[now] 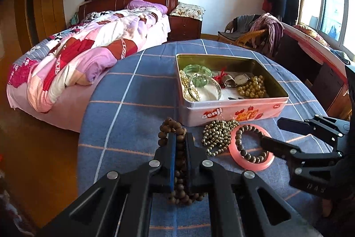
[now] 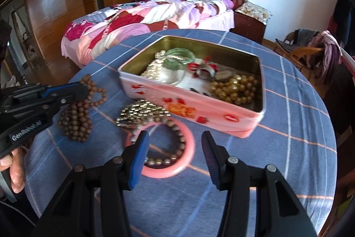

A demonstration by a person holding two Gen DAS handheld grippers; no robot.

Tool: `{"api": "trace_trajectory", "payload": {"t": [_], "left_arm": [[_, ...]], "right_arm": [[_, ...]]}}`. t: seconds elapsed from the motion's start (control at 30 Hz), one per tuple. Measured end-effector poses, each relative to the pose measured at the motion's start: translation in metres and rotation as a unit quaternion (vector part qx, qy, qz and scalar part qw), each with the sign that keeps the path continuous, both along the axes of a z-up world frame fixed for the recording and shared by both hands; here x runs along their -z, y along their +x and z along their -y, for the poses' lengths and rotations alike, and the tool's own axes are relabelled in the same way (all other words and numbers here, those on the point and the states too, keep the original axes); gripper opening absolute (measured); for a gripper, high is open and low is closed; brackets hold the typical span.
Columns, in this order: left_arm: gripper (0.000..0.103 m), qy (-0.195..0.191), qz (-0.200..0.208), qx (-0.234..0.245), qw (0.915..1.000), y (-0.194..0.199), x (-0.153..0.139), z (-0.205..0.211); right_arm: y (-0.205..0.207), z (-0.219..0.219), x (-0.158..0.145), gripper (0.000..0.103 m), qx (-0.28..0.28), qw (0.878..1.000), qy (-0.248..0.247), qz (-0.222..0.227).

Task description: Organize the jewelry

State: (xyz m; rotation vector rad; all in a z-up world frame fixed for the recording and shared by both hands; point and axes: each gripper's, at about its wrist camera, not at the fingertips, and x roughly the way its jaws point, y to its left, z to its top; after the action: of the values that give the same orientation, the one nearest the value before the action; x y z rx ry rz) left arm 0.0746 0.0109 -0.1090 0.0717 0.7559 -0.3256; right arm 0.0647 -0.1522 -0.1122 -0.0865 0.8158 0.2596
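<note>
1. Left gripper (image 1: 180, 143): pressed together on the brown bead string (image 1: 177, 161), part of it bunched at the fingertips, the rest hanging below over the blue checked tablecloth (image 1: 124, 117).
2. Right gripper (image 2: 174, 153): spread, nothing between the fingers, hovering over the pink bangle (image 2: 164, 171), which lies just in front of the tin (image 2: 199, 112) with a dark bead bracelet (image 2: 175, 137) inside its ring and a gold bead chain (image 2: 142, 113) beside.
3. Best to lift until the dangling loops clear the tin's rim, carry over the open tin, then let go low to avoid snagging.
4. Readable: "cenji" on the tin's side; "GenRobot.AI" on the left gripper; a red paper character on the wardrobe.
</note>
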Motion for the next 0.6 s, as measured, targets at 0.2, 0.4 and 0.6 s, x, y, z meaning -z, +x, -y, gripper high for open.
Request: {"api": "trace_trajectory", "payload": {"t": [0.2, 0.4, 0.6], "left_arm": [[0.007, 0.006, -0.009, -0.002, 0.9999, -0.003, 0.008, 0.003], [0.006, 0.001, -0.013, -0.003, 0.9999, -0.003, 0.010, 0.002], [0.007, -0.005, -0.014, 0.002, 0.9999, -0.003, 0.008, 0.001]], "right_arm": [[0.005, -0.015, 0.003, 0.049, -0.019, 1.000, 0.003, -0.011], [0.008, -0.026, 0.010, 0.041, -0.040, 0.999, 0.007, -0.028], [0.008, -0.031, 0.016, 0.013, -0.058, 0.997, 0.016, -0.046]]}}
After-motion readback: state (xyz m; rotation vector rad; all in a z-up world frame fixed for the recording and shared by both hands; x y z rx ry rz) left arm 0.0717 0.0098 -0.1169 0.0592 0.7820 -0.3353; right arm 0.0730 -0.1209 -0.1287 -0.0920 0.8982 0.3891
